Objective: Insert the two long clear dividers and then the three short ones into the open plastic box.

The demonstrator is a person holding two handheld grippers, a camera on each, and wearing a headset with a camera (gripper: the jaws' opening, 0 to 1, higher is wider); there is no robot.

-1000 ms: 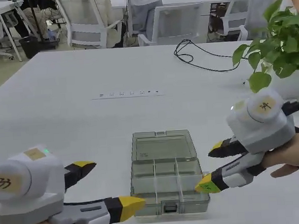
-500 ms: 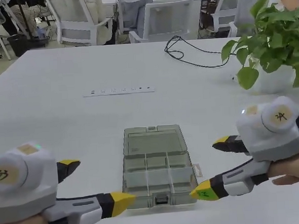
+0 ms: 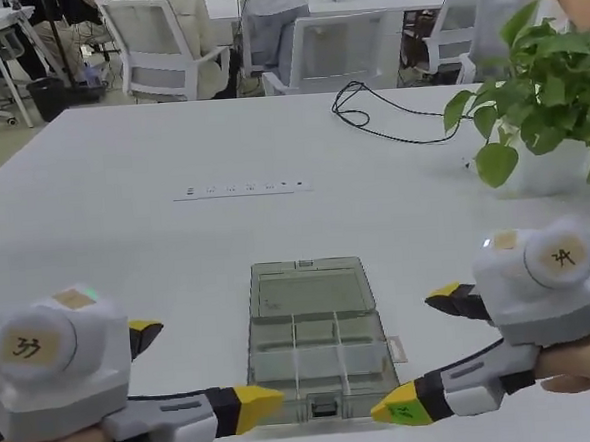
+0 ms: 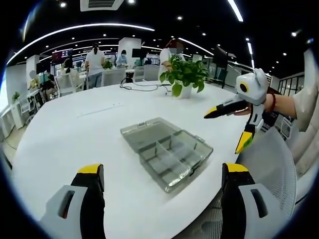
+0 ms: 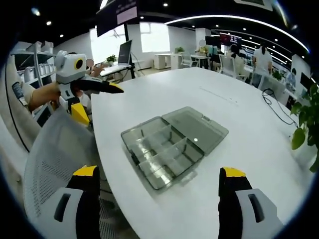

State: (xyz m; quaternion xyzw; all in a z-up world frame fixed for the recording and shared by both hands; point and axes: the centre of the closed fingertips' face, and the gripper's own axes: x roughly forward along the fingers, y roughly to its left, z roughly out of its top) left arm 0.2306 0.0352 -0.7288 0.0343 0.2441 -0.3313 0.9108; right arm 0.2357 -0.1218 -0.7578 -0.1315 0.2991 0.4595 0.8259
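The white counter (image 3: 126, 241) carries a clear plastic box (image 3: 256, 362) near its front edge. The box's lid (image 3: 309, 290) lies open and flat toward the far side, and dividers (image 3: 338, 341) stand in its tray. Farther back lies a thin pale strip (image 3: 243, 189) with small dark marks. A black cable (image 3: 389, 115) loops at the far right, near a potted plant (image 3: 547, 170).

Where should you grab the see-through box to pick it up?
Grab the plastic box by the right side wall of its deep tray, coming down from above with one jaw inside and one outside. That wall stands upright and thin, so the jaws can straddle it. The lid lies flat on the table, which probably leaves nothing to pinch.
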